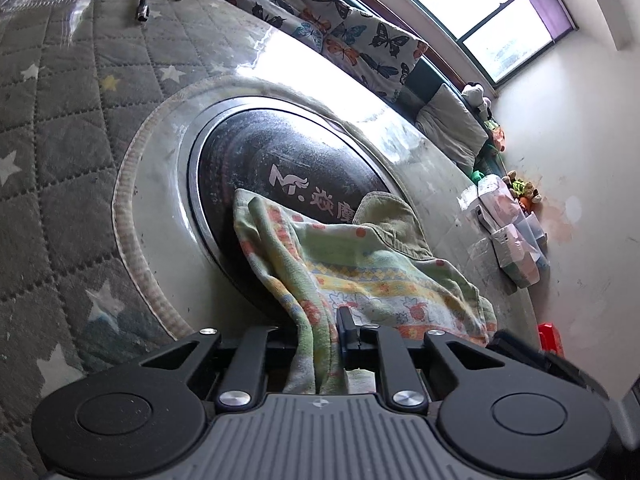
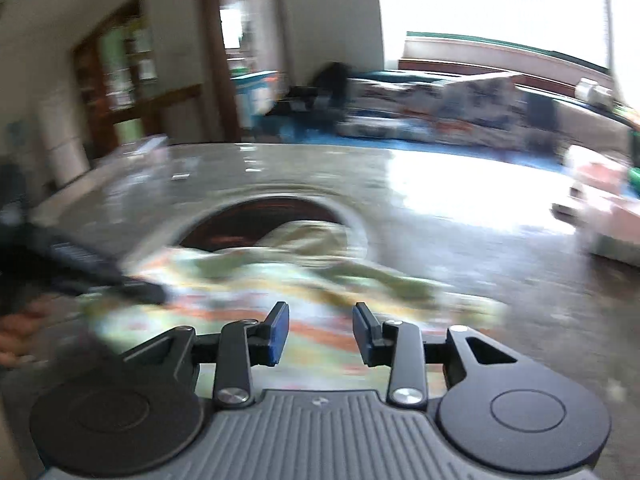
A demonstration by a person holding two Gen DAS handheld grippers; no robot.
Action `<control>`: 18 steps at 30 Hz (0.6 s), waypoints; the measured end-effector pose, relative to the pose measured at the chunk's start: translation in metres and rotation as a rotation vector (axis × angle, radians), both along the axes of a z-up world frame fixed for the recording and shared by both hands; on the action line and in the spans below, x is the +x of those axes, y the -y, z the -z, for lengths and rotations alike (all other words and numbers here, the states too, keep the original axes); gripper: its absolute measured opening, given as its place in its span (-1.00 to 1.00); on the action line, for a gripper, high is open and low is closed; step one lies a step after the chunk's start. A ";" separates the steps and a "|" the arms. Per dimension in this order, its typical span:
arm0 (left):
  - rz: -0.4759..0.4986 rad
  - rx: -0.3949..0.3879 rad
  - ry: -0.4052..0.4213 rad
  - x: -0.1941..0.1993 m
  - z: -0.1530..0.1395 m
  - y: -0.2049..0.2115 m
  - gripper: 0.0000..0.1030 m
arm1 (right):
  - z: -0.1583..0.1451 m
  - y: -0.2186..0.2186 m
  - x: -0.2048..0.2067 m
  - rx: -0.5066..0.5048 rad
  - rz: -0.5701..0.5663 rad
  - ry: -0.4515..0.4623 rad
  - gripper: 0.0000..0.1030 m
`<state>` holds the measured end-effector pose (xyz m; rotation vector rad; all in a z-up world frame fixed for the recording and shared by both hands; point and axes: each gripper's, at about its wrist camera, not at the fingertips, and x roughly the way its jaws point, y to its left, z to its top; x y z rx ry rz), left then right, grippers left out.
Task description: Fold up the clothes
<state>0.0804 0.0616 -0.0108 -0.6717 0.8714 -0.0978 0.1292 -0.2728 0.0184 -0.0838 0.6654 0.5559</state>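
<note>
A green patterned garment [image 1: 360,272] with orange and yellow prints lies crumpled over the black round centre [image 1: 288,168] of a table. My left gripper [image 1: 320,340] is shut on a bunched fold of this cloth, which runs back between the fingers. In the blurred right wrist view the same garment [image 2: 280,280] lies just ahead. My right gripper [image 2: 321,332] is open above its near edge, with nothing between the blue pads [image 2: 279,334]. The other gripper [image 2: 92,268], dark, reaches in from the left onto the cloth.
The table top [image 1: 400,132] is glossy under plastic, with a quilted star-pattern cover [image 1: 60,152] at the left. A butterfly-print sofa [image 1: 344,36] runs along the far side. White boxes and packets [image 1: 508,232] stand at the right. A hand [image 2: 16,332] shows at the left edge.
</note>
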 end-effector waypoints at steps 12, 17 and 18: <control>0.035 0.088 0.023 0.003 -0.008 0.010 -0.68 | 0.042 0.051 0.046 0.048 0.227 -0.108 0.02; 0.051 0.110 0.029 0.005 -0.010 0.012 -0.68 | 0.042 0.040 0.044 0.061 0.195 -0.124 -0.27; 0.052 0.113 0.029 0.006 -0.010 0.013 -0.68 | 0.041 0.038 0.045 0.060 0.187 -0.131 -0.37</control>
